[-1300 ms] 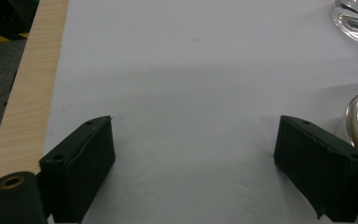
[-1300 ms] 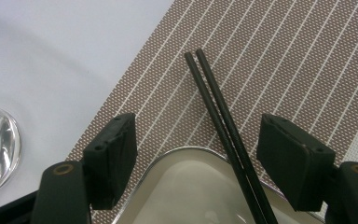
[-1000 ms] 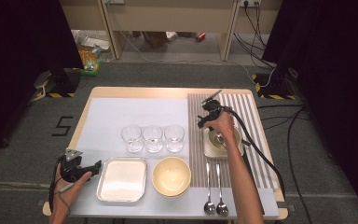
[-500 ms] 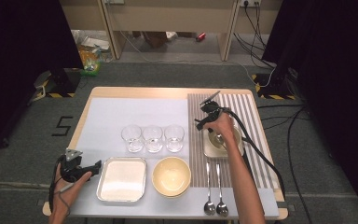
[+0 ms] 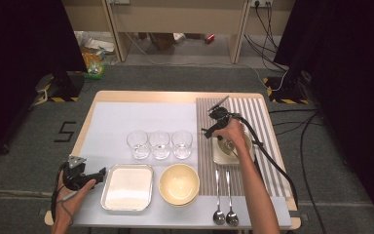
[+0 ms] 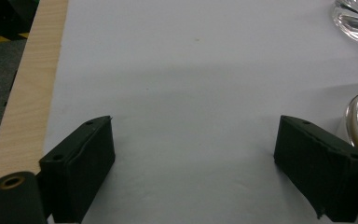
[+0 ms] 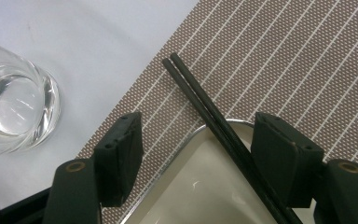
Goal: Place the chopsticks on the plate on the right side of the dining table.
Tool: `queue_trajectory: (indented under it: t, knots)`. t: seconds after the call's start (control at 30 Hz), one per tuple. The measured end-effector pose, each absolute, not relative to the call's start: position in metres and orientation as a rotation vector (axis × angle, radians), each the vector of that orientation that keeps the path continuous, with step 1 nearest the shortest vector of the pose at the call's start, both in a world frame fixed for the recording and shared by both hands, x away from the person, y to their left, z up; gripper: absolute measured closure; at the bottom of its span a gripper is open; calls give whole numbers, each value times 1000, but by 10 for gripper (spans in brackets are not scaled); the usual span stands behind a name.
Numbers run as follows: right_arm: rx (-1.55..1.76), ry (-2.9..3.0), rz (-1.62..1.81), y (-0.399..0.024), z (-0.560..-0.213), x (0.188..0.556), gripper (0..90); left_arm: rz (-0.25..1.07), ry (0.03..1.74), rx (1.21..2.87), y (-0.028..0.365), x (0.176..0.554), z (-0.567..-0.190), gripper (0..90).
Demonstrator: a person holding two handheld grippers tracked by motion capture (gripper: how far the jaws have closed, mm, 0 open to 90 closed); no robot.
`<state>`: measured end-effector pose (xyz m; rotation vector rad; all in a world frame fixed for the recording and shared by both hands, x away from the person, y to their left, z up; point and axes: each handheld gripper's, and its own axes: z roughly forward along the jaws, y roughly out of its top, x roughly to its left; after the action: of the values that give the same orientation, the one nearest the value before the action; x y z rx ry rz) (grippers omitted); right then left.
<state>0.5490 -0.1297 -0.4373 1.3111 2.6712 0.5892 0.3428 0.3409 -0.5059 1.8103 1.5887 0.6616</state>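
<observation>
A pair of black chopsticks (image 7: 200, 95) lies slanted across the corner of a small cream dish (image 7: 205, 186) with a metal rim, on the striped brown placemat (image 7: 307, 56). My right gripper (image 7: 199, 150) hangs over that corner, open, the chopsticks passing between its jaws nearer the right one, with no pad pressing on them. From above, the right gripper (image 5: 213, 131) is at the dish's (image 5: 221, 157) far left corner. My left gripper (image 5: 99, 173) rests open at the table's front left, with bare white mat (image 6: 191, 93) between its jaws.
Three clear glasses (image 5: 159, 144) stand in a row mid-table; one glass (image 7: 14, 107) is just left of the right gripper. A metal tray (image 5: 126, 167) and a yellow bowl (image 5: 178, 183) sit at the front. Two spoons (image 5: 225, 214) lie on the placemat's near end.
</observation>
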Motion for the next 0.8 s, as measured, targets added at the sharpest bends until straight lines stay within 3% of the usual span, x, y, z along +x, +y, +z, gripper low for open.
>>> queue_trajectory:
  t: [0.8]
  knots:
    - [1228, 2685, 580, -114, -437, 543, 355, 661, 1589, 1811, 341, 343, -506, 114]
